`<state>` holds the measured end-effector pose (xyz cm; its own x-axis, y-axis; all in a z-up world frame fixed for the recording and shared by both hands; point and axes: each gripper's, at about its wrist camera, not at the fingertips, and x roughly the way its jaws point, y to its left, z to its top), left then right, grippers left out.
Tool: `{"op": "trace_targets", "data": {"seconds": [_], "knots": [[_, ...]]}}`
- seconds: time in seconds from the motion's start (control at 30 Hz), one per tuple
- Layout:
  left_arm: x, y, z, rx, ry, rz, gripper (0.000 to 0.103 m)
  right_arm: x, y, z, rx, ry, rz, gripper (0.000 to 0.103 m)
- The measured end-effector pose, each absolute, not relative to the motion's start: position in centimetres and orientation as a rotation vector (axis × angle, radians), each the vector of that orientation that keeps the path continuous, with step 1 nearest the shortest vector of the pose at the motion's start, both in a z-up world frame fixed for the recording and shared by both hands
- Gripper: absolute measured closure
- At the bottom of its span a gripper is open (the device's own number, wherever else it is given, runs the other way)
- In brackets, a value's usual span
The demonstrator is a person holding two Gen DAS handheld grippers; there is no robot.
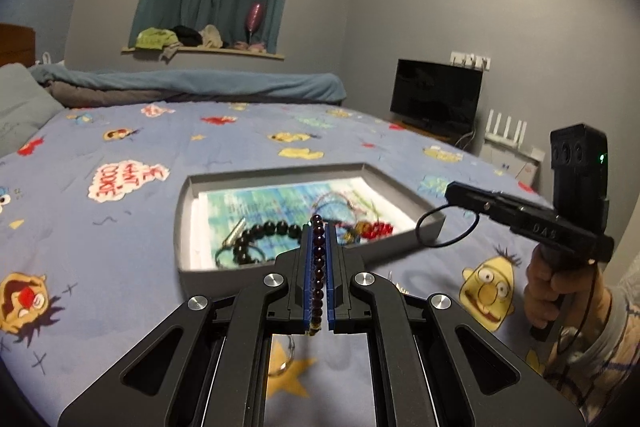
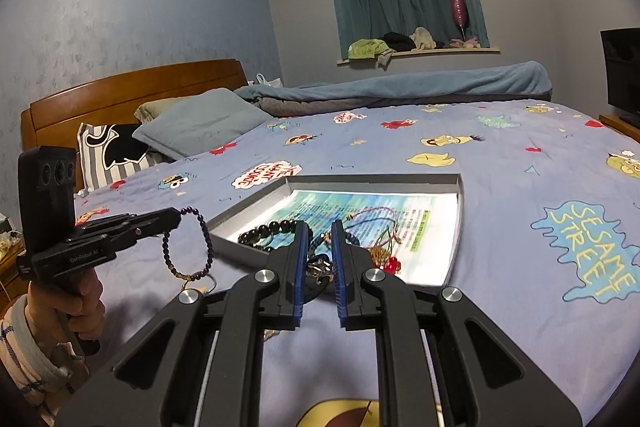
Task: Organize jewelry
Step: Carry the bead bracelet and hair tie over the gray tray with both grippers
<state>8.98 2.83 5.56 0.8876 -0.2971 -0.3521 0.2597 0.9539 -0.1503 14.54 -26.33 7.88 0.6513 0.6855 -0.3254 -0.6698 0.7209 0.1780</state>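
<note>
My left gripper (image 1: 319, 227) is shut on a dark purple bead bracelet (image 1: 318, 267), which hangs as a loop from its tip in the right wrist view (image 2: 188, 247), held above the bed just short of the tray. The grey tray (image 1: 280, 175) lies on the bed and holds a black bead bracelet (image 1: 264, 233), red beads (image 1: 376, 230), thin cord bracelets (image 1: 340, 203) and a silver piece (image 1: 234, 233). My right gripper (image 2: 319, 227) is open over the tray's near edge (image 2: 240, 247), with a dark braided bracelet (image 2: 318, 269) lying between its fingers. A thin black loop (image 1: 444, 225) hangs at its tip in the left wrist view.
The tray sits on a blue cartoon-print bedsheet (image 2: 520, 187). Pillows (image 2: 200, 123) and a wooden headboard (image 2: 132, 95) are at the far left, a folded blanket (image 1: 192, 83) at the back. A TV (image 1: 438, 99) stands beyond the bed. A metal ring (image 1: 282, 363) lies under my left gripper.
</note>
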Motion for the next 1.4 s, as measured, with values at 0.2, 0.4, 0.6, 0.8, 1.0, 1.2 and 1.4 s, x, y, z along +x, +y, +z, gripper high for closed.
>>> {"op": "trace_targets", "data": {"seconds": [0.2,0.4,0.6,0.8,1.0,1.2,1.4], "knots": [[10.3,3.1,6.2,-0.118,0.360,-0.286,0.097,16.0,-25.8,8.5,0.056,0.371,0.768,0.091],[11.4,3.7,6.8,-0.141,0.336,-0.296,0.097,17.1,-25.2,8.7,0.066,0.365,0.760,0.091],[13.0,4.9,7.1,-0.182,0.326,-0.310,0.097,18.3,-24.7,9.0,0.081,0.360,0.759,0.091],[14.8,5.4,6.7,-0.201,0.351,-0.303,0.097,20.2,-24.0,8.3,0.079,0.405,0.727,0.091],[17.4,5.3,5.8,-0.187,0.398,-0.255,0.097,22.0,-23.5,7.5,0.054,0.467,0.668,0.091],[18.8,4.7,4.6,-0.131,0.460,-0.208,0.097,24.0,-23.5,6.3,0.058,0.532,0.622,0.091],[19.6,4.1,3.3,-0.112,0.537,-0.204,0.097,24.8,-22.6,5.3,0.029,0.586,0.610,0.091]]}}
